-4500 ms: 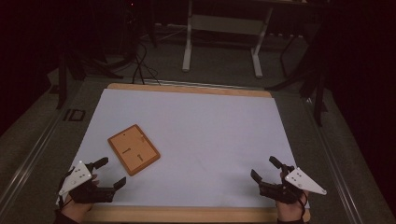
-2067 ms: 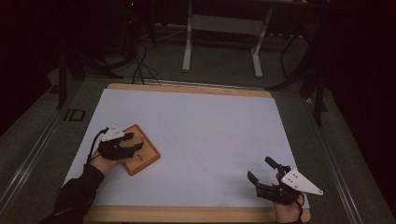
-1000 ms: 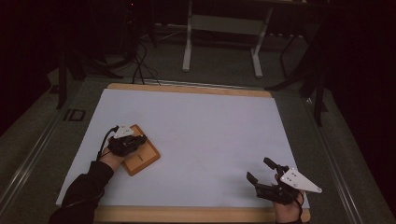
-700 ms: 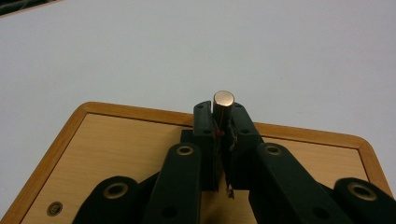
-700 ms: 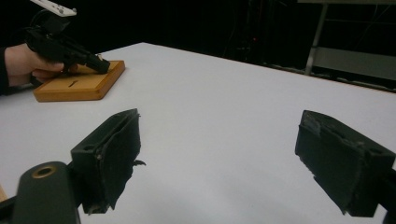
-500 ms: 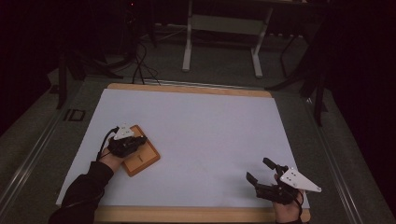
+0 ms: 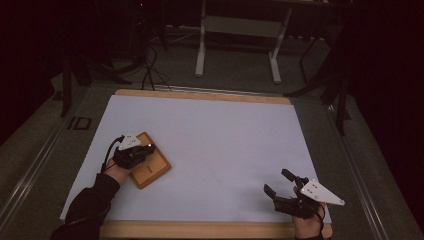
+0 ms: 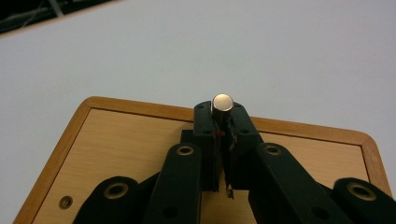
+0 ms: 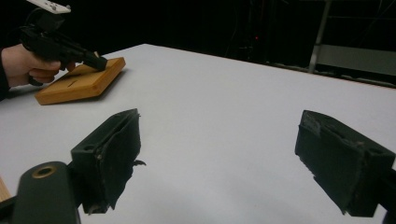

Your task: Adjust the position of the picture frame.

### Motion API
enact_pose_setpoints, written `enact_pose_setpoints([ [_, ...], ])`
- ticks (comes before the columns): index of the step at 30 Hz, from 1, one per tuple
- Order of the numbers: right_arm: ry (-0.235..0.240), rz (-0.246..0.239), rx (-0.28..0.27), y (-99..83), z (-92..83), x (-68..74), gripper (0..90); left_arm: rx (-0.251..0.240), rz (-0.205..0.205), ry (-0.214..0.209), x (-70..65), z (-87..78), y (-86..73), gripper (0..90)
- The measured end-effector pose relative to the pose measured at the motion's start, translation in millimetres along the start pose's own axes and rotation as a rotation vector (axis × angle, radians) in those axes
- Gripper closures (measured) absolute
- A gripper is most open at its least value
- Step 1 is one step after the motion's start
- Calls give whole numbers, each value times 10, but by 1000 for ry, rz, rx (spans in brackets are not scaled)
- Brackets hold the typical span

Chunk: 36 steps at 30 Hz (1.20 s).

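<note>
A flat wooden board [image 7: 154, 169] with a raised rim lies on the white table top at the left. My left gripper [image 7: 148, 148] reaches over the board's far edge, shut on a small shiny metal peg [image 8: 222, 102] that stands up between its jaw tips. In the left gripper view the board [image 8: 116, 140] lies under the jaws, with a small hole near its left corner. My right gripper [image 7: 276, 181] stands open near the table's front right, with nothing between its pads [image 9: 119, 144]. The right gripper view shows the board [image 9: 77, 81] and the left gripper [image 9: 99, 62] far off at the left.
The white sheet [image 7: 225, 135] covers a wooden table whose edge [image 7: 210, 229] shows along the front. Beyond the far edge stand a metal frame [image 7: 237, 30] and cables [image 7: 150, 60] on a dark floor.
The left gripper came forward from the table's front left onto the board and has stayed there for the last second. The right gripper has barely moved.
</note>
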State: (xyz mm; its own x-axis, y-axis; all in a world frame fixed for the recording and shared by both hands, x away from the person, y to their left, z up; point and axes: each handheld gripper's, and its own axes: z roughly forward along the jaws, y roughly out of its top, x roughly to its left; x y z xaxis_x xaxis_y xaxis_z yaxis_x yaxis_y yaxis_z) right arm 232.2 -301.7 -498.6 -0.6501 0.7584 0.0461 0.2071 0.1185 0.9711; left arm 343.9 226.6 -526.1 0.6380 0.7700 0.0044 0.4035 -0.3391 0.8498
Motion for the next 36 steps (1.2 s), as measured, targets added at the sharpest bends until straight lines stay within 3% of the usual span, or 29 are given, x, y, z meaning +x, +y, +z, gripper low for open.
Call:
enact_pose_setpoints([
  [12, 0, 9, 4, -3, 4, 0, 139, -36, -10, -2, -26, -106, 119, 852],
  [17, 3, 7, 5, -5, 10, -5, 139, -46, 15, -41, -76, -135, 199, 852],
  [28, 2, 9, 4, -5, 5, -6, 139, -91, 32, -108, -246, -128, 427, 852],
  [36, 1, 10, 0, 0, -1, -6, 140, -91, 68, -142, -426, -23, 626, 852],
])
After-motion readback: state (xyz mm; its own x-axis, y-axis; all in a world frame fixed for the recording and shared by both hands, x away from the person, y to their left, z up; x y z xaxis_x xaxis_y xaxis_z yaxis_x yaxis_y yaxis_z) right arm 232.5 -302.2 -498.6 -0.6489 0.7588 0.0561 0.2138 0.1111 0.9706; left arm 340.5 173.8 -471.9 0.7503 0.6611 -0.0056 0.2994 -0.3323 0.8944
